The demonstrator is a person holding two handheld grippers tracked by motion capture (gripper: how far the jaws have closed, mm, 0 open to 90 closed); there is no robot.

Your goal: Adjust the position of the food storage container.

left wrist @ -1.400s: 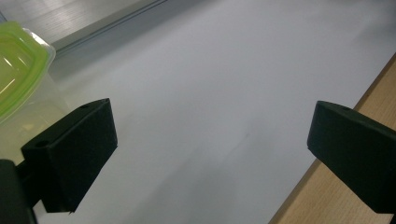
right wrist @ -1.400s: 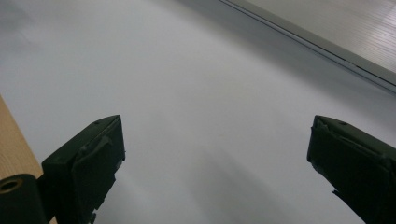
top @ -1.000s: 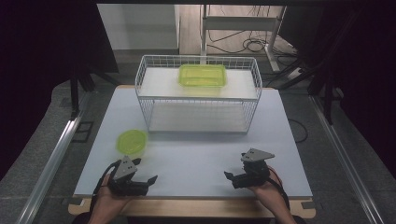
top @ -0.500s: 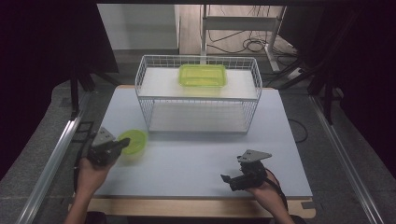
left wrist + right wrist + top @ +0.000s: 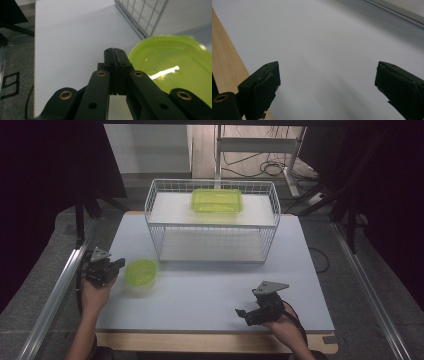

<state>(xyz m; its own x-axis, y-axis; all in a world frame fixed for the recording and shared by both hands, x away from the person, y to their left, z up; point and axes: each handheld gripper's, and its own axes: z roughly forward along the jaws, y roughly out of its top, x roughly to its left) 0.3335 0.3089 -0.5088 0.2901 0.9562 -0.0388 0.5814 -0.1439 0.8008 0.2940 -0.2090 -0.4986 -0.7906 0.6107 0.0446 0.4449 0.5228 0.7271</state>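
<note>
The left claw (image 5: 116, 265) now sits at the left edge of the table (image 5: 210, 295), its tips just beside the round green lid (image 5: 141, 271); a second ago it rested near the front edge beside the person's body, and it has swung outward and forward to get here. Its jaws, wide apart at the start of that move, have closed completely: in the left gripper view the two black tips (image 5: 114, 58) press flat against each other with nothing between them, and the lid (image 5: 175, 62) lies to their right, its rim close to the tips but not gripped. From that I judge this to be a nudge or a lining-up rather than a grasp; to lift the lid the jaws would have to part again. The right claw (image 5: 249, 314) has kept its place at the front right, well apart from the lid, jaws wide over bare table. Farther ahead of both claws, the green container (image 5: 217, 200) lies on top of the wire basket (image 5: 212, 235).
</note>
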